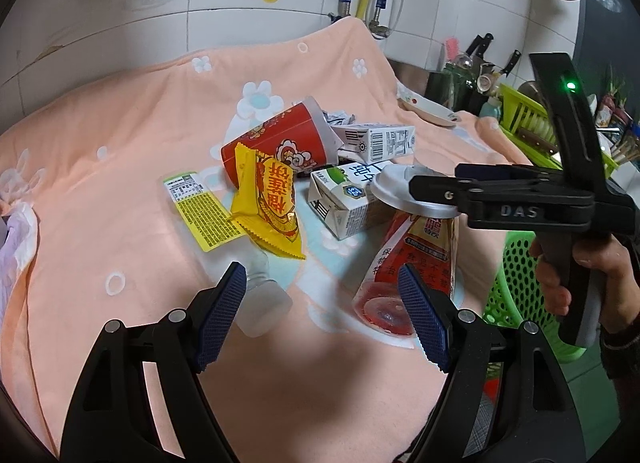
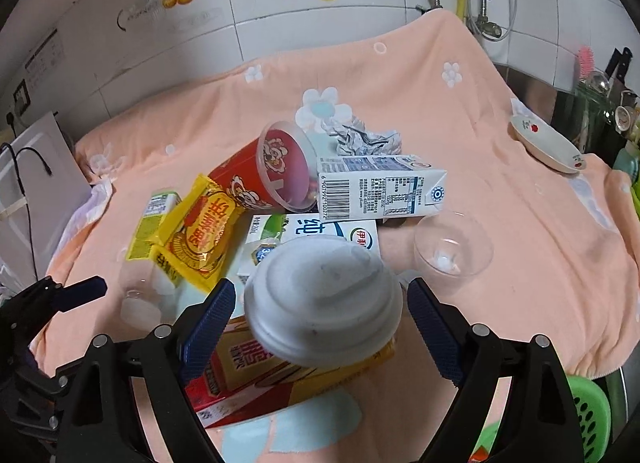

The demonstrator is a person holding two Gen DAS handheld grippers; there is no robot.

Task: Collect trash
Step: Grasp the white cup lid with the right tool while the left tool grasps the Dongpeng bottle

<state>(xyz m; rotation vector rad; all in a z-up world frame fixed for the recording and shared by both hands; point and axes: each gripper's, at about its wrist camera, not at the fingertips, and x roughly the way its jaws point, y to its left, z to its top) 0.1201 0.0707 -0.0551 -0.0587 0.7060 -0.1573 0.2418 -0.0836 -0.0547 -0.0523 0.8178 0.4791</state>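
My right tongs [image 2: 318, 317] straddle the white lid of the red drink cup [image 2: 320, 303] in the lower centre of the right wrist view; I cannot tell whether the pads actually press its rim or stand just off it. My left tongs [image 1: 320, 317] are spread apart, holding nothing, low in the left wrist view above a clear bottle [image 1: 262, 295]. The rest of the trash lies heaped mid-frame on the peach cloth over the worktop [image 1: 120, 167]: a red paper cup [image 1: 280, 143], a yellow wrapper [image 1: 268, 203], two milk cartons [image 1: 376, 141]. My worry is the lid popping off, letting the cup spill before it reaches the green basket [image 1: 516, 287] at lower right.
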